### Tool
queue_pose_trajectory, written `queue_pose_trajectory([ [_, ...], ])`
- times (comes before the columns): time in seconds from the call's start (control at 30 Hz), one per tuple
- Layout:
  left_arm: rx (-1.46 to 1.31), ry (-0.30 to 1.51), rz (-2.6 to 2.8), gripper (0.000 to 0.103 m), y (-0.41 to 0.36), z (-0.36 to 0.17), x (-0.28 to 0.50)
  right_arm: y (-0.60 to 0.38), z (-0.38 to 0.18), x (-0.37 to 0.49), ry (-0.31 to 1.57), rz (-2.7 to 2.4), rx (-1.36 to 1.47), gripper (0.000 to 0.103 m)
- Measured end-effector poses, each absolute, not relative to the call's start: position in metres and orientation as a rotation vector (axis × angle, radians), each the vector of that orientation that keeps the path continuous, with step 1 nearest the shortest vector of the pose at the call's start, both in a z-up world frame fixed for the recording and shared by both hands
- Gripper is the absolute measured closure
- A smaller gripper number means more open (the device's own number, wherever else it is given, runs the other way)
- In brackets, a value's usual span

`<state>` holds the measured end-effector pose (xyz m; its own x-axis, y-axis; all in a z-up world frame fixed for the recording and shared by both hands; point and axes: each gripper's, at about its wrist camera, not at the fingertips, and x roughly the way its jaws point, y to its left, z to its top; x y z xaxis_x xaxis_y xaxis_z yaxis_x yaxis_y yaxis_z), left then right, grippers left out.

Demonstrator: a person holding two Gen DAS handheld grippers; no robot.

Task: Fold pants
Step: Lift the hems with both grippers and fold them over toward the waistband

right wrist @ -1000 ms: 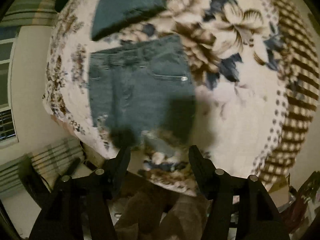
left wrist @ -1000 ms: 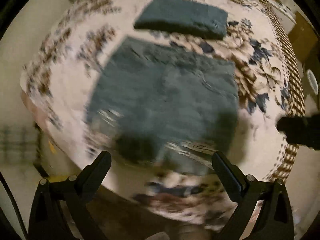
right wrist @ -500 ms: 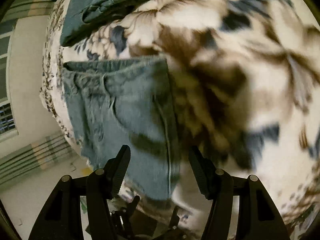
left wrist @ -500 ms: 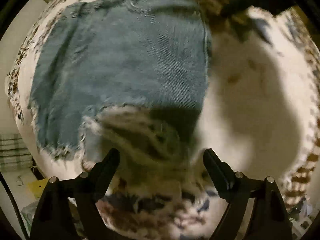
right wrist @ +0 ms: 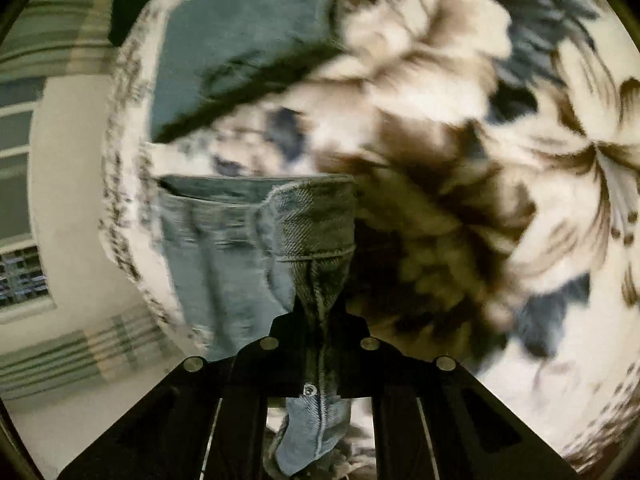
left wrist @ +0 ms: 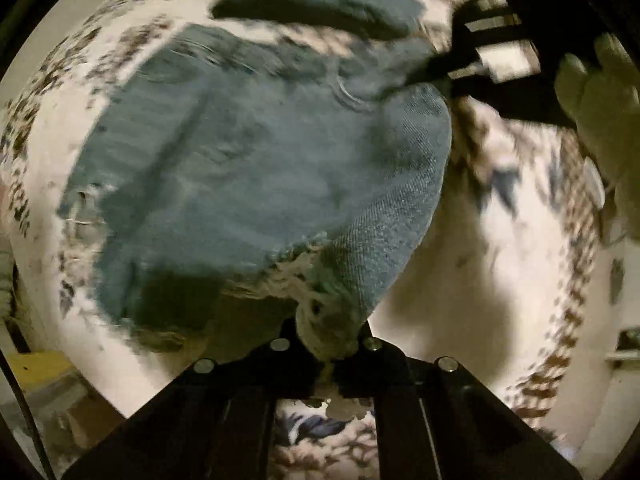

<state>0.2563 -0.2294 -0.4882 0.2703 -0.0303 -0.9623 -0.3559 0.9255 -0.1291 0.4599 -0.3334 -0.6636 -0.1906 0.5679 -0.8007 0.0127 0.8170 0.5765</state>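
Note:
Blue denim shorts [left wrist: 248,168] lie on a floral blanket [left wrist: 500,248]. My left gripper [left wrist: 326,344] is shut on the frayed hem of the right leg and lifts that corner. My right gripper [right wrist: 320,320] is shut on the waistband corner of the shorts [right wrist: 312,232], with a rivet showing between the fingers. In the left wrist view the right gripper [left wrist: 440,68] holds the far right corner, with a gloved hand [left wrist: 600,92] behind it.
A folded pair of dark jeans [left wrist: 320,4] lies on the blanket beyond the shorts; it also shows in the right wrist view [right wrist: 240,36]. The bed edge drops to the left, with a wall and window [right wrist: 20,160] beyond.
Both grippers were open above the shorts. Both have come down and shut on the right side of the shorts, left on the hem, right on the waistband, and lifted that edge.

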Motion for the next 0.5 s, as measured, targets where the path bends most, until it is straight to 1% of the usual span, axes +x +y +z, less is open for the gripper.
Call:
queue_pose_trajectory([
  [0.13,-0.445,1.232,0.259,0.099,-0.177,-0.462,0.241,-0.291,-0.617,0.454,1.660,0.570,0.445,0.093],
  [0.23,-0.502,1.195,0.316,0.099,-0.132,-0.456,0.223,-0.241,-0.587,0.452,1.646,0.631,0.405,0.094],
  [0.27,-0.534,1.183,0.339,0.099,-0.109,-0.452,0.220,-0.210,-0.579,0.452,1.642,0.654,0.370,0.094],
  [0.4,-0.609,1.164,0.424,0.099,-0.047,-0.458,0.211,-0.115,-0.571,0.454,1.655,0.707,0.262,0.094],
  [0.47,-0.624,1.160,0.464,0.099,-0.021,-0.466,0.207,-0.065,-0.578,0.455,1.669,0.724,0.188,0.094],
  [0.5,-0.635,1.159,0.486,0.099,-0.006,-0.474,0.206,-0.058,-0.592,0.444,1.673,0.720,0.152,0.094],
])
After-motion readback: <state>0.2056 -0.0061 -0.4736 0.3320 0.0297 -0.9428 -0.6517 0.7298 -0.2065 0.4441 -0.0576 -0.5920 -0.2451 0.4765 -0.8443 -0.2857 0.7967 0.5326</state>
